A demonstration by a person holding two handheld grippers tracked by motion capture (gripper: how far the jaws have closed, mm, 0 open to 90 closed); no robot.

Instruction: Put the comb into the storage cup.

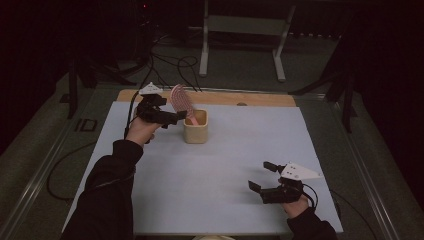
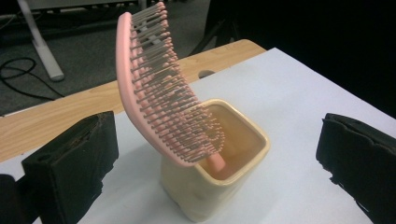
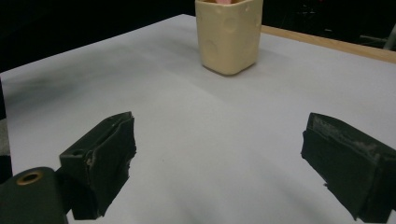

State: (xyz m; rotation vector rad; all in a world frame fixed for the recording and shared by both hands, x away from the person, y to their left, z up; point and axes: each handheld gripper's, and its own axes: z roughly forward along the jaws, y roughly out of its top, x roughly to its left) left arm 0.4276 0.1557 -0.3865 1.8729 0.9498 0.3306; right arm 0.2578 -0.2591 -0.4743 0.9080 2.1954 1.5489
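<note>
Work in hand: a pink hairbrush point(image 2: 161, 100) stands handle-down in a cream square cup point(image 2: 219, 186), and the left tool point(image 1: 167, 119) is at it.

Where the brush is: in the cup near the far edge of the table point(image 1: 220, 200), left of the middle; the handle is down inside the cup and the bristled head rises well above the rim.

Long axis: tilted, not upright. In the high view the head leans from the cup toward the far-left corner; in the left gripper view the pink spine faces its left jaw and the bristles face its right jaw.

Direction from the left tool: the brush lies straight ahead, between the two jaws and a little beyond their tips, nearer the left jaw in that view.

Left tool state: jaws spread wide, touching neither brush nor cup as far as I can see.

Right tool point(image 1: 265, 180): jaws also spread, holding nothing, hovering low near the near-right corner of the table, well apart from the cup point(image 3: 229, 35), which lies far ahead of it.

Nearer hand: the left by a wide margin.

Judgement: any grip on the brush would need the jaws brought in across the tilted head, spine to bristles; closing lower risks catching the cup rim.
</note>
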